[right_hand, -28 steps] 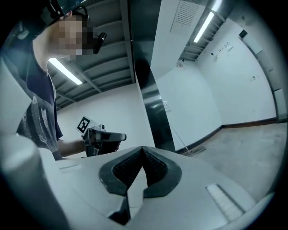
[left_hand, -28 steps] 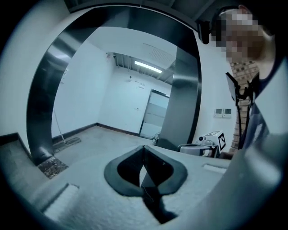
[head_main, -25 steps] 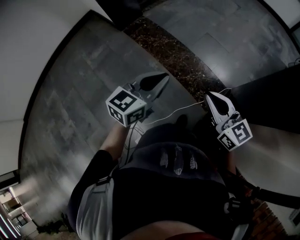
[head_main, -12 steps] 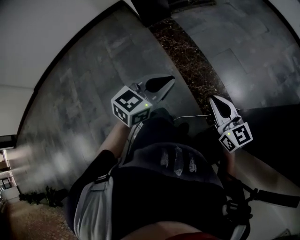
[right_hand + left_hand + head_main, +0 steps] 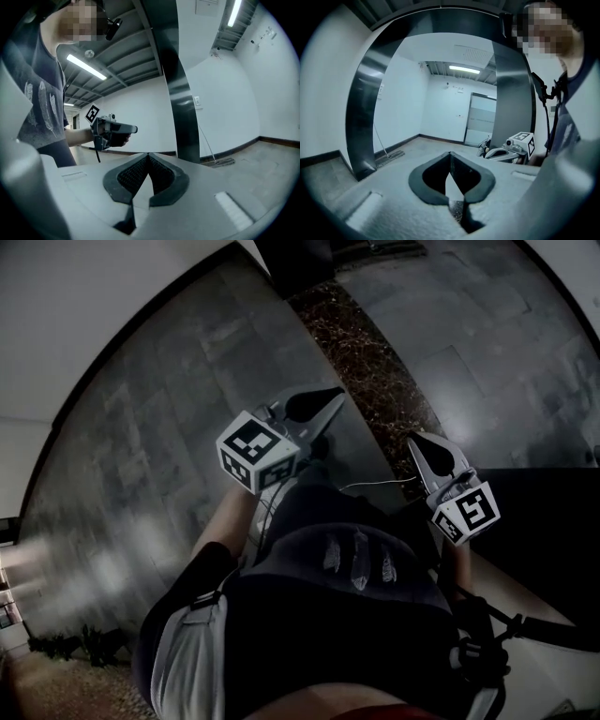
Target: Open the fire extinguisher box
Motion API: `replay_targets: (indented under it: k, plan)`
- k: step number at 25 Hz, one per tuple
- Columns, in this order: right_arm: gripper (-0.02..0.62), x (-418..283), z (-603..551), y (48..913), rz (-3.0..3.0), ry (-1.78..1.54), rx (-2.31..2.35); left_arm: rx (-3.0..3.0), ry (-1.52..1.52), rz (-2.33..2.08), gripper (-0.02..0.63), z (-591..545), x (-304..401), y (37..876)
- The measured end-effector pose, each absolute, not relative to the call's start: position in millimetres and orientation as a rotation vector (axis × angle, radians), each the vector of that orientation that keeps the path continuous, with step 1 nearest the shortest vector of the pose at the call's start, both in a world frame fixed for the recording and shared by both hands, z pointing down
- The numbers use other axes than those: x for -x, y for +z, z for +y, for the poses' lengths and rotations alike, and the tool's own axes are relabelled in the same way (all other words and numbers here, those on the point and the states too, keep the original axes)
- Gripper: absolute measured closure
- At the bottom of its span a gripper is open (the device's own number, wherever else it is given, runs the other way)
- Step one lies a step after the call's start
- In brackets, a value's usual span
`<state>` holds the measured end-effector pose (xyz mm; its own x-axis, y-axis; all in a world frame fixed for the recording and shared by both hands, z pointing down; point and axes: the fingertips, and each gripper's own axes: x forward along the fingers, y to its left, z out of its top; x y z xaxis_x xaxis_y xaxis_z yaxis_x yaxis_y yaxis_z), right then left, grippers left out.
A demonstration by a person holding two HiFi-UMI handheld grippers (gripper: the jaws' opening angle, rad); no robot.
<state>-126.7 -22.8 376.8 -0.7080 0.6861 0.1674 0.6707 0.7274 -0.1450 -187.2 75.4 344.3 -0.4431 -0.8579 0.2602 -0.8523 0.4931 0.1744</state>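
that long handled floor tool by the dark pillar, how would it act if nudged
The floor tool would probably topple or slide sideways: its thin handle stands tilted, with nothing seen holding it. The slim handle suggests it is light and may flex slightly. Its flat head should stop it rolling.

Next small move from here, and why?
Probably turn to find and face the box first. No fire extinguisher box shows in any view, only tiled floor and plain walls. The left gripper and right gripper are both shut and empty.
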Motion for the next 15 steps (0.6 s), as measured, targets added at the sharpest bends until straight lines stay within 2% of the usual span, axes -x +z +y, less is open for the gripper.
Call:
replay_targets:
  k: [7,15]
  plan:
    - [0.594,221.2,33.1,373.4,-2.677,0.092,1.075,-1.416,-0.19,-2.429,0.607,140.7,289.0,358.4]
    - [0.595,317.5,120.9,357.9,-2.649,0.09,1.089,-1.518,-0.22,-2.379,0.607,198.4,394.2,357.5]
